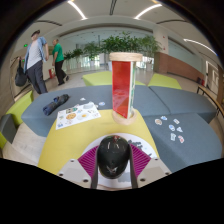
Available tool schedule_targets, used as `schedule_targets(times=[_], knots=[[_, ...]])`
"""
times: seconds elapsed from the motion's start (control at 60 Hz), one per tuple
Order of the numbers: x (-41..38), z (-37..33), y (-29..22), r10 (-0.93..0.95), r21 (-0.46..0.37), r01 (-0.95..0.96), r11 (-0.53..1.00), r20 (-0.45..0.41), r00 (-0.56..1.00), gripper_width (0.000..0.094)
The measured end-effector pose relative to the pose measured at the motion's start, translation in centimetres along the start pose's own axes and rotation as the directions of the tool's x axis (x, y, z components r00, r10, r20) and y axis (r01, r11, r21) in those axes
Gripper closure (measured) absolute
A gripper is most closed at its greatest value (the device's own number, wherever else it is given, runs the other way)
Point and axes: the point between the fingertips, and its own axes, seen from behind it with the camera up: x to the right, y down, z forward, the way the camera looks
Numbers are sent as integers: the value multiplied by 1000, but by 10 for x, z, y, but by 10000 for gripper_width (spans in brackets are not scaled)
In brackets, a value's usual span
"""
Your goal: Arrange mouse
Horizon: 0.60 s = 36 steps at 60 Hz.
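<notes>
A black computer mouse (113, 155) sits between my gripper's (113, 163) two fingers. The magenta pads (88, 160) press against its left and right sides, so the gripper is shut on it. The mouse appears held above the yellow part of the table (75, 138); whether it touches the surface is hidden by the mouse itself.
Beyond the fingers a tall red and white box (123, 88) stands upright on the table. A printed sheet (78, 115) and a black object (55, 103) lie to the left, small stickers (172, 128) to the right. Two people (38, 60) stand far back left.
</notes>
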Motion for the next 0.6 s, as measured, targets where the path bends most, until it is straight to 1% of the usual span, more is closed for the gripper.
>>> schedule_targets(times=[0.1,0.183,0.217,0.25,0.3,0.35,0.383,0.417,0.483,0.533,0.6], knots=[[15,11,25,11,-56,-11,998,0,1000,482],[12,21,44,3,-112,1,994,33,999,480],[11,23,53,-3,-136,9,991,44,999,460],[12,25,45,-12,-100,16,995,44,999,431],[12,24,46,-13,-121,17,992,37,999,381],[13,23,42,1,-105,2,994,33,999,311],[13,22,39,9,-87,-6,996,38,999,212],[12,19,36,11,-72,-8,997,46,999,78],[17,8,28,10,-51,-8,999,39,999,123],[18,-5,18,15,-13,-14,1000,44,999,100],[25,-28,10,30,21,-31,999,39,999,102]])
